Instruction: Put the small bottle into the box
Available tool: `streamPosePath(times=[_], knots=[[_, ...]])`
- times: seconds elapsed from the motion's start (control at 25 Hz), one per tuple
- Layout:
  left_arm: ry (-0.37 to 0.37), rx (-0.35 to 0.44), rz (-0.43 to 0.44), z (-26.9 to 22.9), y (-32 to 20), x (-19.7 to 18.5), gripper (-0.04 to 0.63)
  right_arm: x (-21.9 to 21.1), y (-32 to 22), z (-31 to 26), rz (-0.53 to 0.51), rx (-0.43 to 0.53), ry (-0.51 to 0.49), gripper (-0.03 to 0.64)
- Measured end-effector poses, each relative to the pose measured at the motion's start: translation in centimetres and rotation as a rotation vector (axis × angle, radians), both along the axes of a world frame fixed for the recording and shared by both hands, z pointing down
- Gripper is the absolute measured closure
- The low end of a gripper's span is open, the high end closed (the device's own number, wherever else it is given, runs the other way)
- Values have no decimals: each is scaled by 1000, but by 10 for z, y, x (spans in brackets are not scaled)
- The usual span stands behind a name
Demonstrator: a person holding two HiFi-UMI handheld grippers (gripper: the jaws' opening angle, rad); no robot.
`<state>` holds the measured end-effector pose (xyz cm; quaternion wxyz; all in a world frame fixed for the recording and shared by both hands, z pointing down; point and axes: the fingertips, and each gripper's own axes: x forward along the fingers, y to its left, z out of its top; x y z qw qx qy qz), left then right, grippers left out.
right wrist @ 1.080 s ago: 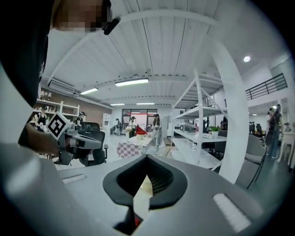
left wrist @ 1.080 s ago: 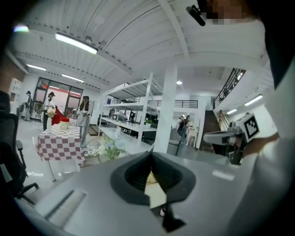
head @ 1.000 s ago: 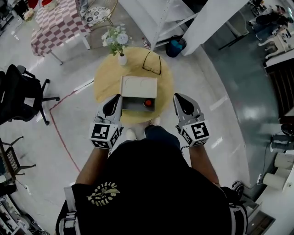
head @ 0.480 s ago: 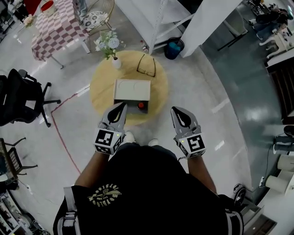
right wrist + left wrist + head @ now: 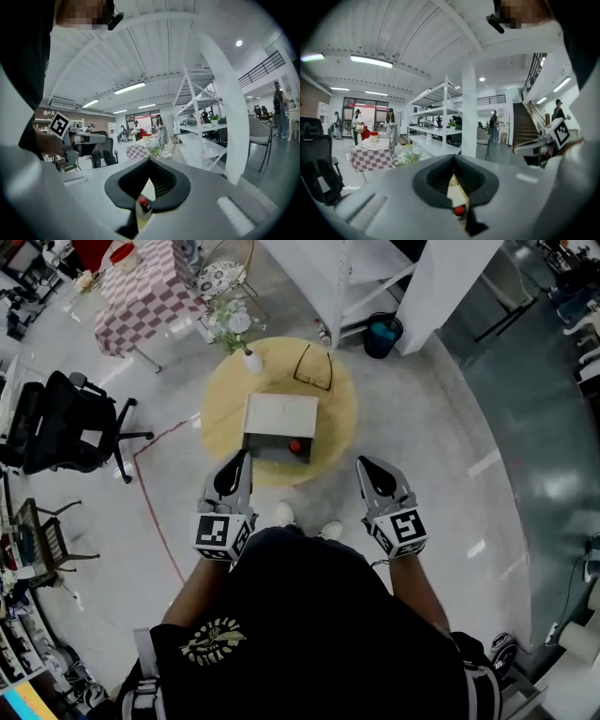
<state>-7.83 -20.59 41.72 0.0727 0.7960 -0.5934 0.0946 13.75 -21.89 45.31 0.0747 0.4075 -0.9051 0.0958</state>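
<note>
The red-capped bottle (image 5: pixel 294 446) appears to sit inside the open box (image 5: pixel 281 414) on the round bench (image 5: pixel 333 432), so I judge the placing step done (or very nearly). The next move asks little: keep both claws clear of the box. Both forearms reach forward from the person's waist. The left claw (image 5: pixel 242 458) and right claw (image 5: pixel 365 465) point roughly level toward the bench, apart from the box, each with jaws together on nothing.
</note>
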Motion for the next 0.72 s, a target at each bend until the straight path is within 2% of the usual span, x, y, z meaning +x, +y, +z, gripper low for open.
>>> streamPosePath(times=[0.12,0.28,0.48,0.72], knots=[[-7,4,-61,2,16,-14,595,-14,-4,0,-68,22,20,611],[12,-10,-107,8,24,-31,595,-35,-9,-16,-100,41,13,611],[27,-13,-69,15,3,-58,595,-69,-18,-7,-108,22,55,611],[51,-79,21,41,-46,-113,595,-119,-48,17,-6,-58,105,611]])
